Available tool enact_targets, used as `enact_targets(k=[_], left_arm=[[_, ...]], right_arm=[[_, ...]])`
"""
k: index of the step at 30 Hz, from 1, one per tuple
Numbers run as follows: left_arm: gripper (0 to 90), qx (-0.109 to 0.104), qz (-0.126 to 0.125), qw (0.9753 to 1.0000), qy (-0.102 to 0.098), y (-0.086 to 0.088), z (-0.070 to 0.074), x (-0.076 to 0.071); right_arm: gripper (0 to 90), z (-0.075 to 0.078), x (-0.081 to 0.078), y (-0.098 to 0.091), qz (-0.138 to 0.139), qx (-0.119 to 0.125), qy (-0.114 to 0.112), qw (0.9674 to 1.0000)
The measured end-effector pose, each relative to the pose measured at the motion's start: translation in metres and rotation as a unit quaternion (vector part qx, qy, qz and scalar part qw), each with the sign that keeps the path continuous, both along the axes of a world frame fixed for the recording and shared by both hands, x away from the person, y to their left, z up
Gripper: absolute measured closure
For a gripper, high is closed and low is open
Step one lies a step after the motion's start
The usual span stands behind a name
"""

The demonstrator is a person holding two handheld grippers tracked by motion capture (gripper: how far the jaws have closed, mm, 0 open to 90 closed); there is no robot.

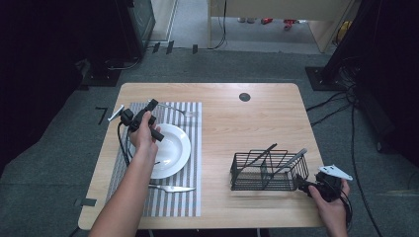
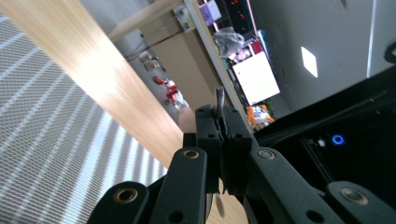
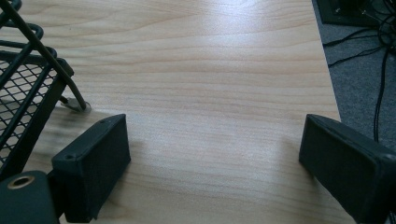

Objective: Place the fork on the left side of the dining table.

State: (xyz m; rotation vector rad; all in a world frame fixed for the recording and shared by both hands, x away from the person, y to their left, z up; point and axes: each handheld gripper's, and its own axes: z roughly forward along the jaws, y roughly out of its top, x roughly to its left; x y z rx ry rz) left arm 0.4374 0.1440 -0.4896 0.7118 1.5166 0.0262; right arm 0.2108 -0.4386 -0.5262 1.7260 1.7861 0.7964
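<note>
Left gripper (image 1: pixel 148 109) above far left part of striped placemat (image 1: pixel 190 148), jaws clamped together on handle of a spoon (image 1: pixel 174 108); bowl end of spoon reaching right, over far right corner of placemat. Spoon handle tip (image 2: pixel 219 99) seen between closed jaws in left gripper view. White plate (image 1: pixel 173 148) just near of that gripper, knife (image 1: pixel 173 188) lying on placemat near of plate. Right gripper (image 1: pixel 309 187) low at near right of table (image 1: pixel 257 123), jaws wide apart, nothing between them, just right of black wire basket (image 1: pixel 267 170) holding utensils.
</note>
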Motion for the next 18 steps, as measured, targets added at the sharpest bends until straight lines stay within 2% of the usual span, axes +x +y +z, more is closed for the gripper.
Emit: enact_targets(k=[7, 14, 18], left_arm=[[88.8, -0.005, 0.029, 0.9994, 0.019, 0.007, -0.013, 0.006], [88.8, 0.006, 0.037, 0.9988, 0.031, 0.009, -0.023, 0.009], [88.7, 0.026, 0.042, 0.9981, 0.036, 0.009, -0.026, 0.010]], right_arm=[[8.2, 0.000, 0.000, 0.000, 0.000, 0.000, 0.000, 1.0000], [8.2, 0.000, 0.000, 0.000, 0.000, 0.000, 0.000, 1.0000], [8.2, 0.000, 0.000, 0.000, 0.000, 0.000, 0.000, 1.0000]])
